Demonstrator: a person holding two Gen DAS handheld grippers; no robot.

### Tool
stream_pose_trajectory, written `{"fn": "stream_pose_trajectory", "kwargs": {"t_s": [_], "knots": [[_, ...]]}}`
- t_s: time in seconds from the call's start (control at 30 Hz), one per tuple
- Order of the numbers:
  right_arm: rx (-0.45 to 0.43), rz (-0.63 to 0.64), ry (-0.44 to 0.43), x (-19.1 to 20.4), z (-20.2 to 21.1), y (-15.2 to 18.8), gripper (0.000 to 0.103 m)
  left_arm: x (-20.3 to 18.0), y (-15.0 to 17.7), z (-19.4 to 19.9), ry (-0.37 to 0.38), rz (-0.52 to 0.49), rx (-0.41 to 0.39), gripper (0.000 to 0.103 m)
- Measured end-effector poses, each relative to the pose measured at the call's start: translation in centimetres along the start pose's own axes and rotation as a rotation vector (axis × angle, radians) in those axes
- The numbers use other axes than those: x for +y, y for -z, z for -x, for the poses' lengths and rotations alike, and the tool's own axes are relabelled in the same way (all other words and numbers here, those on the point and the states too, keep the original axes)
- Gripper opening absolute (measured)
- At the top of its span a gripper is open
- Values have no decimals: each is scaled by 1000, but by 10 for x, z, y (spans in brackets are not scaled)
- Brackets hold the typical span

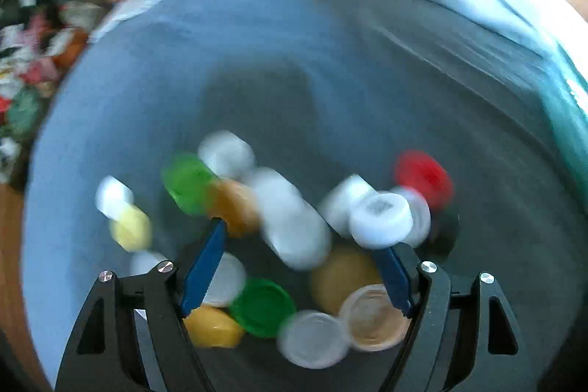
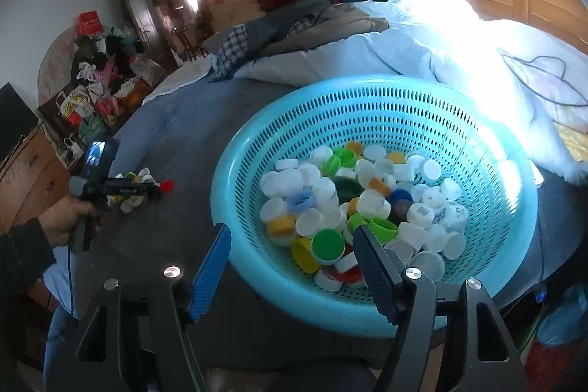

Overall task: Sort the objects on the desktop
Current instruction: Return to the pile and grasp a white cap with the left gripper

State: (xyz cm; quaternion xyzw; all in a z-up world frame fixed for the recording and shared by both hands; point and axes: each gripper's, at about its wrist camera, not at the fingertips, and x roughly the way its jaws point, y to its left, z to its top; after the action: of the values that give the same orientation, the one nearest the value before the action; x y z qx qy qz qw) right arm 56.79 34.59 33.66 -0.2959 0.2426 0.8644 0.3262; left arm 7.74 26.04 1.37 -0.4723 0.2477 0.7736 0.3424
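Observation:
In the blurred left wrist view my left gripper [image 1: 297, 237] is open over a heap of loose bottle caps on the dark table: white caps [image 1: 294, 223], green caps [image 1: 262, 307], yellow [image 1: 213, 326], orange [image 1: 235, 204] and red [image 1: 422, 177]. A sharp white cap [image 1: 380, 217] rests at the tip of the right finger; the jaws are not closed on it. In the right wrist view my right gripper [image 2: 294, 234] is open over the near rim of a turquoise basket [image 2: 257, 267] filled with many caps [image 2: 367, 201]. The left gripper [image 2: 158, 190] shows there at far left.
A bed with white quilt [image 2: 459, 35] and clothes [image 2: 294, 21] lies beyond the table. Piles of clutter [image 2: 95, 87] and a wooden cabinet [image 2: 29, 171] stand at left. The small cap pile [image 2: 136, 186] lies left of the basket.

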Motion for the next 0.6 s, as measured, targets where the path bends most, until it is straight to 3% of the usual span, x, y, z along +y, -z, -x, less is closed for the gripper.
{"fn": "stream_pose_trajectory", "kwargs": {"t_s": [0.07,0.13,0.33,0.47,0.6], "knots": [[4,6,-6,4,-2,1,74,-12,21,11,15,-58,-30,73],[10,14,-13,9,-5,3,74,-20,42,22,82,-82,-38,73],[20,40,-34,24,-8,10,74,-16,87,60,200,-25,-147,73],[19,44,-39,26,-7,15,74,-10,99,78,172,44,-213,73],[21,60,-62,33,-7,19,74,4,112,78,137,134,-216,72]]}}
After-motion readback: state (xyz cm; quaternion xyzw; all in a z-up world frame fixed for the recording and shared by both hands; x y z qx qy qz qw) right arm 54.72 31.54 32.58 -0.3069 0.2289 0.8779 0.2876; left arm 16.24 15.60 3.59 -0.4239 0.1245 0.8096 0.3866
